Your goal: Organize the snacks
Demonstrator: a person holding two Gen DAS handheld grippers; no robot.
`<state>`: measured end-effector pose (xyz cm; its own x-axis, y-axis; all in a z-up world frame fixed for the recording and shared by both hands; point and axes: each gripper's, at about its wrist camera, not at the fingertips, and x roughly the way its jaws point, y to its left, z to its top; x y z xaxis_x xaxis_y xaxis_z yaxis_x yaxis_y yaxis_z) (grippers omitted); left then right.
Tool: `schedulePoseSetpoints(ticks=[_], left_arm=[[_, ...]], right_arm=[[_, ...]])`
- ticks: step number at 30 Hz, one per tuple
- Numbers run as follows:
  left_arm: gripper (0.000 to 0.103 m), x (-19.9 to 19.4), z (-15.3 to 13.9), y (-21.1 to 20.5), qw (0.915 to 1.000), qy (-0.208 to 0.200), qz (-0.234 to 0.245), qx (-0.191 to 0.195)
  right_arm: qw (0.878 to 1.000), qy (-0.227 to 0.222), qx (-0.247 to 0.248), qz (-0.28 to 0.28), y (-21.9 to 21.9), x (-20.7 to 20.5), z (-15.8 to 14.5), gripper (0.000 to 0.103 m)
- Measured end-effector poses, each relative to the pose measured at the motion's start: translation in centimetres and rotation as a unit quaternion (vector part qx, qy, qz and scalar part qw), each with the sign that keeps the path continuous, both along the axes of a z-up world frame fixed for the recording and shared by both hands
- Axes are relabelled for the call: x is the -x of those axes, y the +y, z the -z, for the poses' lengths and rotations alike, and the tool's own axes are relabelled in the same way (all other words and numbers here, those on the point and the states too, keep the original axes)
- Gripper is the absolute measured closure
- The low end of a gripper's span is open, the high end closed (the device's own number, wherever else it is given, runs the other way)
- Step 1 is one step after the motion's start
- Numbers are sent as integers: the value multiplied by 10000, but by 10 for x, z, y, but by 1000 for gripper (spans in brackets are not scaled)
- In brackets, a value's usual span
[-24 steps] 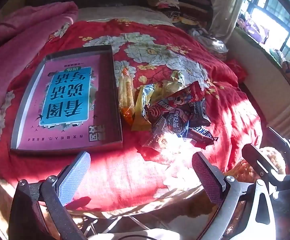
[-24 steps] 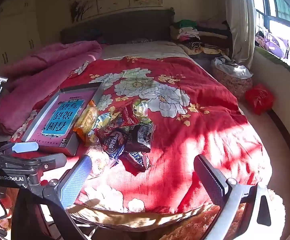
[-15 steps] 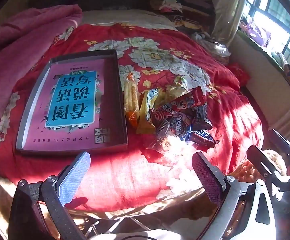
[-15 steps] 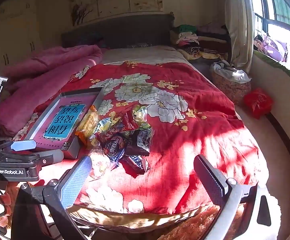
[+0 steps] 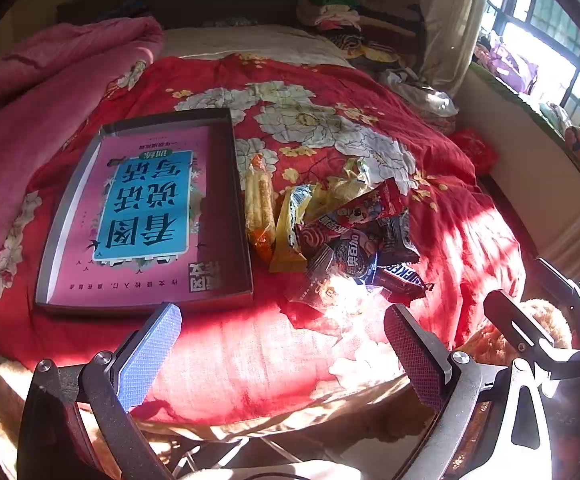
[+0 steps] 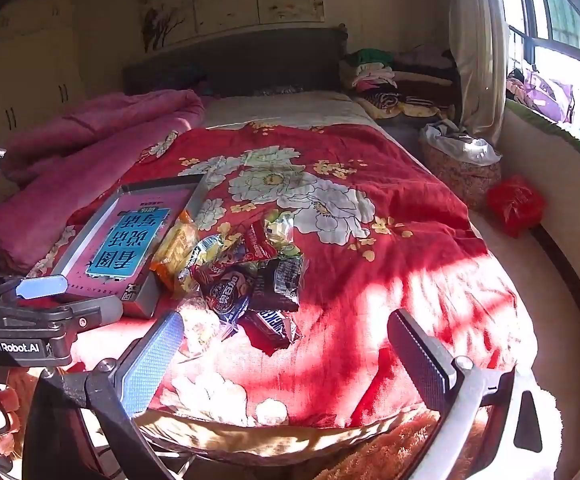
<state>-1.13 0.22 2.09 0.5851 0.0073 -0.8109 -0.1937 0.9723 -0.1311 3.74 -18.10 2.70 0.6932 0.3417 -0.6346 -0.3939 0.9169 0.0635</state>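
Right wrist: wardrobe [image 6: 29,80] (unseen by left) | snacks [image 5: 330,232] beside tray [image 5: 225,200] | both fingers spread, empty

Left gripper [image 5: 281,352]: 2 black arms with silver screw heads at the pivots. Pads [image 5: 149,360] differ, 1 blue and dimpled, 1 dark with fine knurling. Right gripper [image 6: 285,364]: same blue and dark pad pair, 1 arm black, 1 pale metal. White "GenRobot.AI" lettering sits just below the left gripper's blue pad in the right wrist view.

Glare-washed wrapper [image 5: 342,292] beside snack pile [image 5: 342,220]
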Motion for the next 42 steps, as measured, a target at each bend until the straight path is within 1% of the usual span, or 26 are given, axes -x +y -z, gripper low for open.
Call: schedulePoseSetpoints(ticks=[22,42], left_arm=[[2,1,-1,-8,9999,23,149,27],[2,-1,0,-8,9998,53,179,62]], right_arm=[[10000,7,30,34,0,-1,2,0],[10000,12,11,39,0,-2,2,0]])
